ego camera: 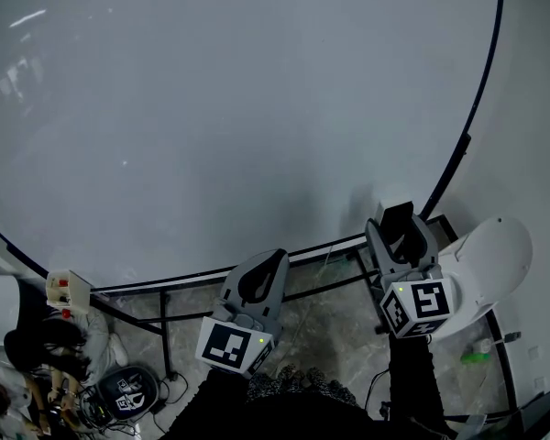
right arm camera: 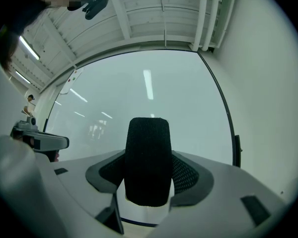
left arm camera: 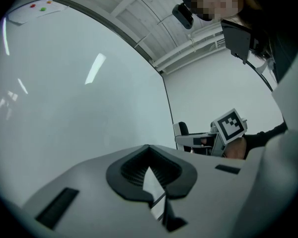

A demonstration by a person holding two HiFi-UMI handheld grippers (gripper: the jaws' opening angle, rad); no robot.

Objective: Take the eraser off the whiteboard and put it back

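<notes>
1. The right hand-held gripper (ego camera: 402, 244) pinches the black eraser (right arm camera: 148, 152) between its two pads; the eraser stands upright in the jaws, its top rising above the jaw tips
2. The left hand-held gripper (left arm camera: 149, 168) has its jaws pressed together, with only a thin sliver of light between the pads and nothing in them
3. The eraser is off in the gripper's hold, in front of the lower right part of the whiteboard (ego camera: 257, 108); whether it touches the board's face I cannot tell
4. The board's black frame (ego camera: 468, 134) runs just to the right of the eraser, and a pale wall (ego camera: 541, 99) lies beyond it
5. The bottom rail of the frame (ego camera: 316, 250) passes just ahead of both grippers
6. The two grippers sit side by side, apart from each other, the left one lower in the head view
7. Up and to the left, the whiteboard's face is wide and bare
8. A white rounded object (ego camera: 497, 253) stands close on the right of the right gripper
</notes>
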